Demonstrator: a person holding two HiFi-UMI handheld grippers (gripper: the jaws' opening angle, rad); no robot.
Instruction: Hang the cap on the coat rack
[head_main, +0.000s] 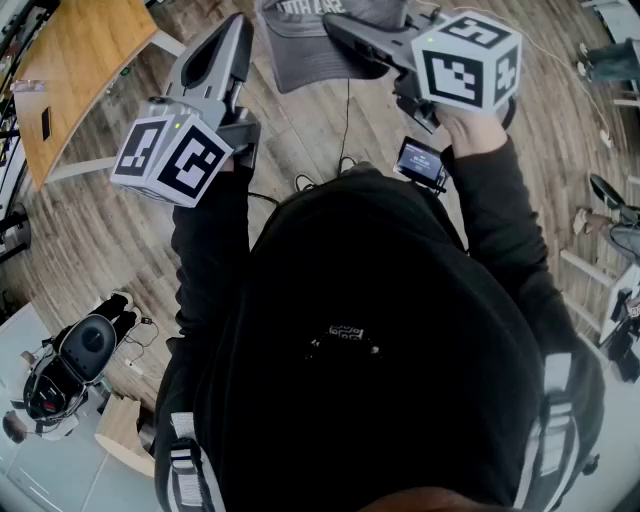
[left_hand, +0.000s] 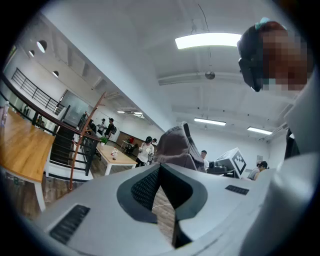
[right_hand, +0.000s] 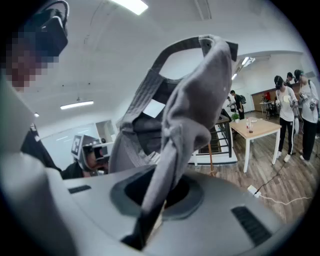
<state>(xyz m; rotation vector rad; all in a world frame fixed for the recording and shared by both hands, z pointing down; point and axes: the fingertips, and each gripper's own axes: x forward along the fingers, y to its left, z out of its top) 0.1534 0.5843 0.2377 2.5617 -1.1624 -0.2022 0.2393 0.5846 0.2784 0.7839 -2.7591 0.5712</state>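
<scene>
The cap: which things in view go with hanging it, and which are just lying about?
Job: grey cap, pinched in the shut right gripper; brown pole stand, probably the coat rack.
Lying about: large wooden table; black cable on the floor; small white-legged table.

Open office; tables (right_hand: 254, 128), staircase (left_hand: 63, 146)

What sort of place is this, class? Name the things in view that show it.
Probably an open indoor office or lab: wood floor, a work table, strip lights on the ceiling, and a railing along an upper level.
</scene>
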